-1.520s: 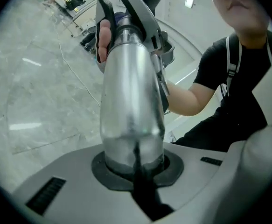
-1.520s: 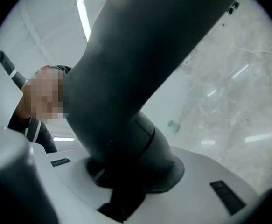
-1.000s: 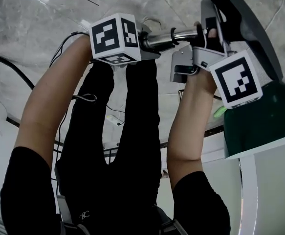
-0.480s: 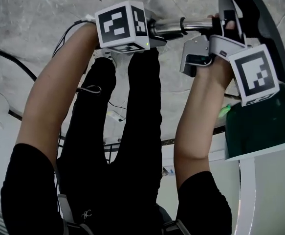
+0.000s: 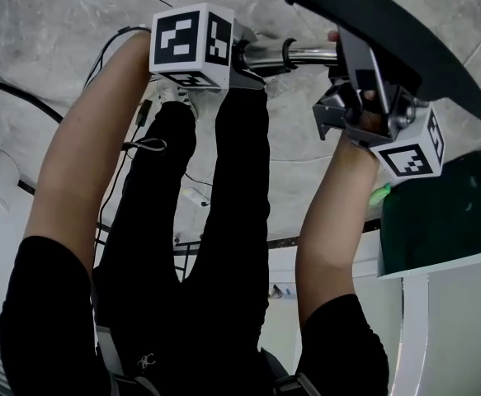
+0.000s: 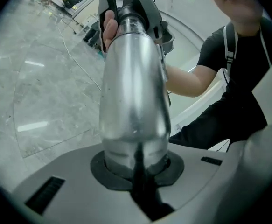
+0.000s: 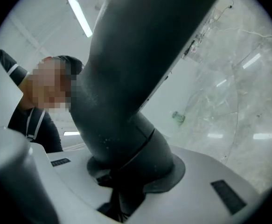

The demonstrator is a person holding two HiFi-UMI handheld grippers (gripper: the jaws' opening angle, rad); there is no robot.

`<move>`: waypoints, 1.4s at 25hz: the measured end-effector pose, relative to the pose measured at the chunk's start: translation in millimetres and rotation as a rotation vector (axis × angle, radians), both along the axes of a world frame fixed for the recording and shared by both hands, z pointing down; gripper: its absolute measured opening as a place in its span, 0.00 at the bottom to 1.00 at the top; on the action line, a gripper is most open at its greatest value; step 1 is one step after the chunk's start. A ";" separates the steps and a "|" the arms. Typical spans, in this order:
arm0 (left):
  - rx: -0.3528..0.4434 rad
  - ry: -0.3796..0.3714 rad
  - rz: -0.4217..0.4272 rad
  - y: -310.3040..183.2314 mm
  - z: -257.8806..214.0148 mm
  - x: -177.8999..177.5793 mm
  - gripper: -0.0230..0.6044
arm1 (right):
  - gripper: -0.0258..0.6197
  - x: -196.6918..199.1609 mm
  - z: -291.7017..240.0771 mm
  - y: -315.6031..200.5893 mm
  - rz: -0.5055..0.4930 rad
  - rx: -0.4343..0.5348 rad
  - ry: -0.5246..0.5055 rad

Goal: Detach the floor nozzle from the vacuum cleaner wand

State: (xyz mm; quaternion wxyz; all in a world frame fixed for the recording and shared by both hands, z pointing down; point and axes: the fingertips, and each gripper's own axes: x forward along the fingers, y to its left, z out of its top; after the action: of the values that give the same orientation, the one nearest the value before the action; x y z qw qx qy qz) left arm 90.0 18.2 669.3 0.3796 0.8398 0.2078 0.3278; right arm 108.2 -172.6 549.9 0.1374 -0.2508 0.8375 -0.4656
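Wand (image 5: 294, 54) and floor nozzle (image 5: 389, 31) are held up in the air in front of the person, above the knees of black trousers (image 5: 223, 221) and over a grey marble floor (image 5: 75, 23). In the head view the chrome wand lies almost level, its long axis running across the picture from the left gripper (image 5: 242, 58) toward the right gripper (image 5: 351, 73). A dark ring circles the tube partway along. The dark floor nozzle is a long flat bar tilted on a diagonal, its upper end near the top middle of the view and its lower end toward the right edge, so it crosses the line of the wand at an angle. The left gripper is clamped on the wand: its own view shows the silver tube filling the space between the nearly closed jaws and pointing straight away to a dark collar. There, fingers (image 6: 108, 28) of the person's right hand and the other gripper wrap around it. The right gripper is closed on the nozzle's jointed neck (image 7: 126, 139), which bends just past the jaws into the broad dark body rising to the upper right. The wand's far end meets this neck, and whether the joint has parted cannot be made out. A dark green object (image 5: 450, 213) sits below the right gripper.
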 end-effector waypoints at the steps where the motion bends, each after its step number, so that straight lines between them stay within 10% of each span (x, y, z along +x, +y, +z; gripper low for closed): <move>1: -0.018 0.001 -0.002 1.1 0.0 0.3 0.13 | 0.20 0.7 3.7 0.3 -0.007 -0.010 -0.006; 7: 0.173 -0.193 -0.076 -21.7 52.3 0.6 0.13 | 0.20 74.7 87.5 -16.9 0.534 -0.564 0.380; 10: 0.329 -0.237 0.008 -4.6 82.2 -14.9 0.13 | 0.20 124.9 95.9 -24.5 0.754 -0.680 0.338; 16: 0.384 -0.338 -0.025 -21.5 127.0 -26.5 0.13 | 0.20 115.2 86.1 -28.3 0.607 -0.508 0.342; 35: 0.772 -0.643 -0.388 -113.8 264.6 -55.0 0.19 | 0.20 93.3 179.5 9.3 0.460 -0.538 0.445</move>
State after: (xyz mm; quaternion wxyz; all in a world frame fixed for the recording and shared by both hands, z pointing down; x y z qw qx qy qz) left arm 35.0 -95.5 933.9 0.1414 0.7986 -0.2136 0.5446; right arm 201.5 -163.3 729.3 -0.0170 -0.5525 0.6175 -0.5595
